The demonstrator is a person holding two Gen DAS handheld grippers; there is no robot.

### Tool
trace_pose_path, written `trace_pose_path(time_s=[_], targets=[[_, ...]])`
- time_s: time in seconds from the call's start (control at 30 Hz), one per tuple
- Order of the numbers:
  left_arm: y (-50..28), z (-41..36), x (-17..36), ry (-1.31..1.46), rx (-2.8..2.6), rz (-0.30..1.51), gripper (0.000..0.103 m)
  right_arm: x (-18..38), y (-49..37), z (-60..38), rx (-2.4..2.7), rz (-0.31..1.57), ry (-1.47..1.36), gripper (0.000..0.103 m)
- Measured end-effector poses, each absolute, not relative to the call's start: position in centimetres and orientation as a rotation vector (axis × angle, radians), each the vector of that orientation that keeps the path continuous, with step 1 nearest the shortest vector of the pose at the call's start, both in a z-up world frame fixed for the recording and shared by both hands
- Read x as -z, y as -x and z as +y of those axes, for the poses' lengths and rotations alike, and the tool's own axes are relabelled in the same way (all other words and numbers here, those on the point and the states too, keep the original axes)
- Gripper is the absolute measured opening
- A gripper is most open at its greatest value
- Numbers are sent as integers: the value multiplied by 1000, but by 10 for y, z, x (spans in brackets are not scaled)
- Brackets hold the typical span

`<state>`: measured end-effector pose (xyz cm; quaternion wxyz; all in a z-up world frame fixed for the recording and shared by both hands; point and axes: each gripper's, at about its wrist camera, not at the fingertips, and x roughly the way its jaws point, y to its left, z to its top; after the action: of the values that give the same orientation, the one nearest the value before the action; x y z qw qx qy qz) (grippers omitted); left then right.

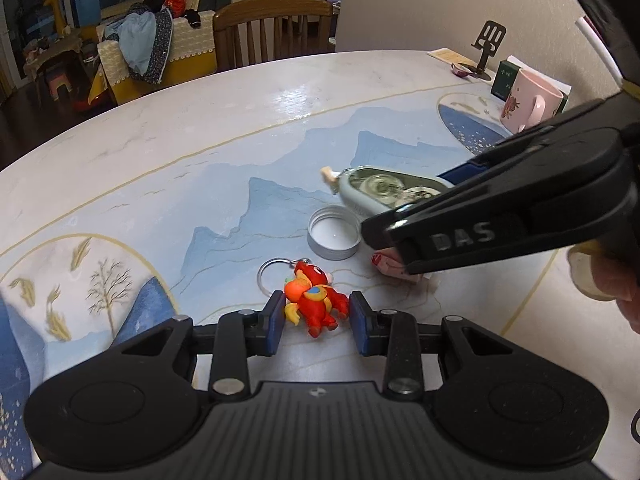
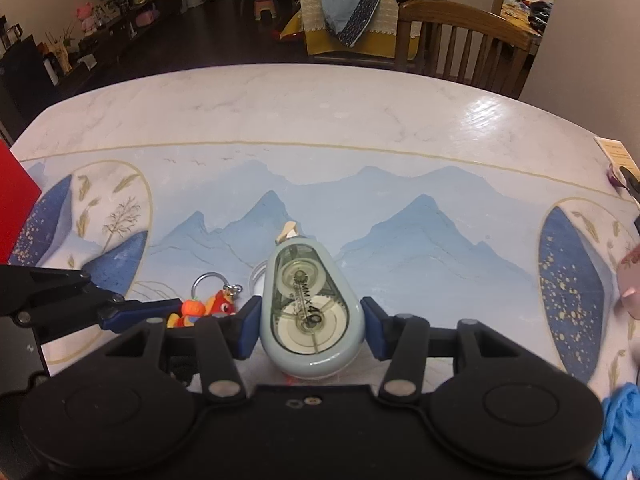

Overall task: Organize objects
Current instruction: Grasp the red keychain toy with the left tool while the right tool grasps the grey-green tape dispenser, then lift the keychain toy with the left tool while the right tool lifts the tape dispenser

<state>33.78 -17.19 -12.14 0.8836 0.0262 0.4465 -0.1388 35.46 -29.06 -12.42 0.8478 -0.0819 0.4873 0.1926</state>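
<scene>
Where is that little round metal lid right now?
In the left wrist view the lid lies open side up on the table, right of centre, between the red keychain toy and the correction tape.

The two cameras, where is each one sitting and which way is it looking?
Left wrist view: sits on the left gripper, looking down along its fingers at the red toy keychain between them; a bit of the person's hand shows too.
Right wrist view: sits on the right gripper, looking down at the correction tape dispenser it holds.
Both see the keychain, the dispenser, the painted table and each other's gripper.
</scene>
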Motion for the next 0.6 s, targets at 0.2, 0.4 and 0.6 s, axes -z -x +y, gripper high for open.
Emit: trace_pose_path(time_s=[0.2, 0.4, 0.6], targets=[[-323, -158, 110, -23, 272, 930, 33, 110, -331, -292, -428, 1029, 166, 51], [-299, -138, 94, 27, 273, 932, 33, 98, -302, -288, -441, 1037, 166, 51], [-268, -112, 76, 66, 275, 912, 33, 88, -269, -279, -470, 1046, 162, 51]])
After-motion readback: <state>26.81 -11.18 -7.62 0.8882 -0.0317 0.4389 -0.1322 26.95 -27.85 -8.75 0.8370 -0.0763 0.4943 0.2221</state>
